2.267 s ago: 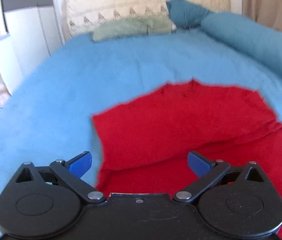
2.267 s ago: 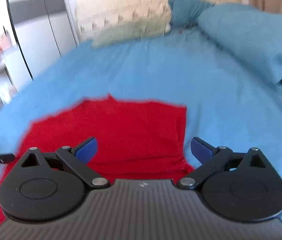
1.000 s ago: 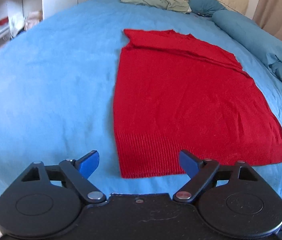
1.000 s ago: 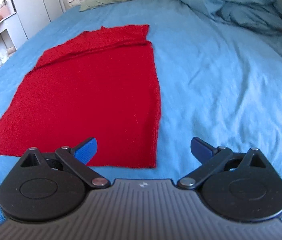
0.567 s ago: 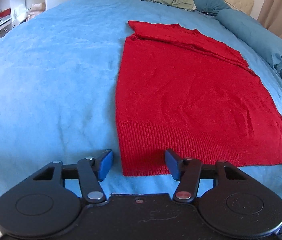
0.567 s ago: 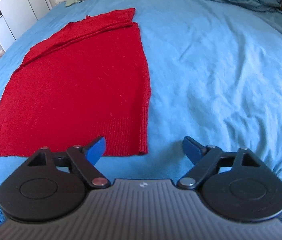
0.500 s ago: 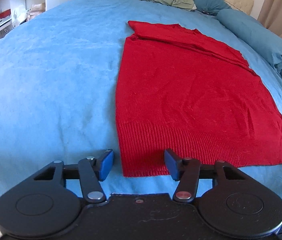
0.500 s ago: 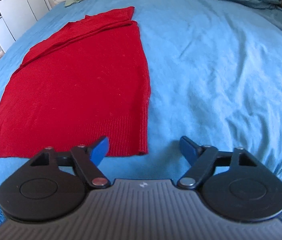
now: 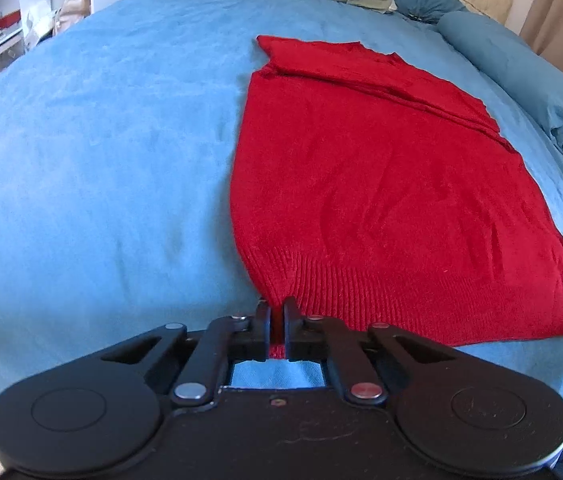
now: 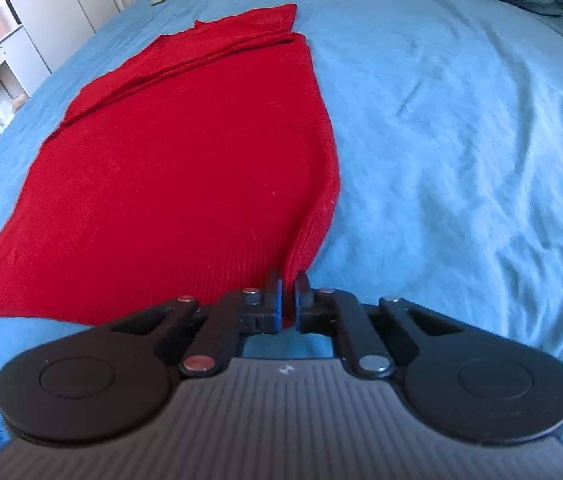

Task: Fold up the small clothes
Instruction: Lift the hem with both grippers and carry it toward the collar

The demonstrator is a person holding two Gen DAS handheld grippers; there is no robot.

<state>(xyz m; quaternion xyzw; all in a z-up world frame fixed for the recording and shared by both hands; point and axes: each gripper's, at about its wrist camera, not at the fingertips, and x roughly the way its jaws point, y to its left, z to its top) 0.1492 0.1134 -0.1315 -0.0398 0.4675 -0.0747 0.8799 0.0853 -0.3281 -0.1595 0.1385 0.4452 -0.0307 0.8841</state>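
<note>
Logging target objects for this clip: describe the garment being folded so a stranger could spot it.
On the wide blue bedspread lies one flat red knit sweater, ribbed hem nearest the cameras. It is the only red item, pinched at its hem corners by the left gripper and right gripper.

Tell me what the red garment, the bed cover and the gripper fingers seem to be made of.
Red garment: a knit, probably wool or acrylic; matte, slightly fuzzy, with a ribbed hem band.
Bed cover: soft blue woven fabric, perhaps cotton; matte, gently creased.
Left gripper and right gripper: black links look like rigid matte plastic with metal pivot pins; a blue pad shows on the right gripper's fingers, material unclear.
</note>
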